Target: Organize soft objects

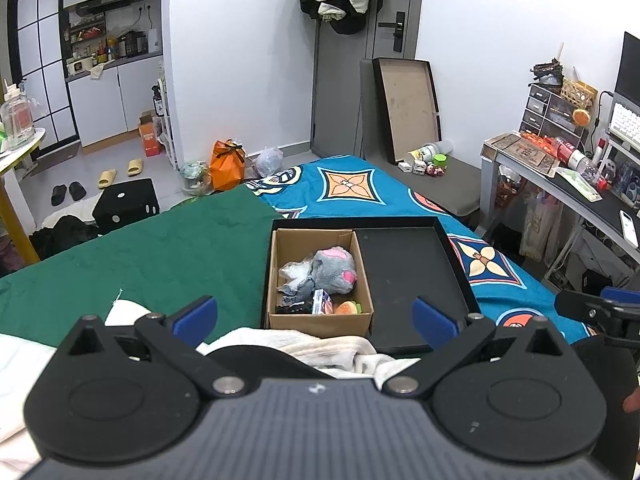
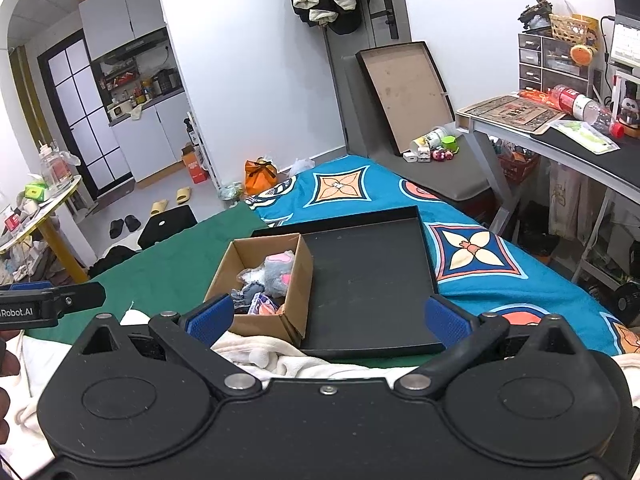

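A brown cardboard box (image 1: pixel 320 276) sat open in the left part of a shallow black tray (image 1: pixel 408 276). Inside lay a grey plush toy (image 1: pixel 334 270) with pink patches, beside crinkled clear wrapping and small packets. A cream towel (image 1: pixel 304 346) lay rumpled just in front of the tray.

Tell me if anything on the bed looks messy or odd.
The cardboard box is crammed with a grey plush toy and small items, while the black tray beside it sits bare. A white towel lies crumpled in front.
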A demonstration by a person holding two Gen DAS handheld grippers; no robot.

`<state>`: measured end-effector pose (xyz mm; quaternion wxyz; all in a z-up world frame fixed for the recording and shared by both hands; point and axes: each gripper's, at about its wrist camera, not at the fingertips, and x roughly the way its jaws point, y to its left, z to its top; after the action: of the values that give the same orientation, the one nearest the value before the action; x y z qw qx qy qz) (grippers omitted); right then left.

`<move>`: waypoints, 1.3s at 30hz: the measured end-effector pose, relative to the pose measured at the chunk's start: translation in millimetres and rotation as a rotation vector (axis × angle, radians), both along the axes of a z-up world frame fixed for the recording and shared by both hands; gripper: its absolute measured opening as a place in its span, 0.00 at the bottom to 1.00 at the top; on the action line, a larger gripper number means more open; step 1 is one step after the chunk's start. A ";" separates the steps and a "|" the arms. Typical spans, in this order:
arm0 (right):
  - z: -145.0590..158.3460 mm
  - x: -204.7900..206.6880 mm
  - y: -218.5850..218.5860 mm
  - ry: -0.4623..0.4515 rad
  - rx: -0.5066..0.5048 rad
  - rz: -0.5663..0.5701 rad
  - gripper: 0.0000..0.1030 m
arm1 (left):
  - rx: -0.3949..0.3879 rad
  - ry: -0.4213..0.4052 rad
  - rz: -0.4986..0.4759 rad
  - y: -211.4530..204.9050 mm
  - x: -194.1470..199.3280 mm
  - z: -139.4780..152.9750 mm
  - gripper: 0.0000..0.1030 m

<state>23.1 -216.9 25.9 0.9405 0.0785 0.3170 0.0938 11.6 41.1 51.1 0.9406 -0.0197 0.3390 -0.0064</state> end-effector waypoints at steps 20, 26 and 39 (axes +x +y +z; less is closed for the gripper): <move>-1.2 -1.8 -4.6 0.005 -0.011 0.002 1.00 | -0.004 0.005 0.000 1.1 -1.0 0.0 1.00; -2.1 -0.6 -3.4 0.009 -0.018 0.002 1.00 | -0.003 0.005 0.000 -0.4 -1.8 -1.0 1.00; -6.9 -2.3 2.1 0.023 -0.043 0.015 1.00 | 0.004 0.014 -0.005 -2.0 -1.3 -5.7 1.00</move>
<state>20.8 -214.8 19.1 0.9375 0.0569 0.3305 0.0931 10.3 39.1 45.4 0.9381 -0.0171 0.3458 -0.0082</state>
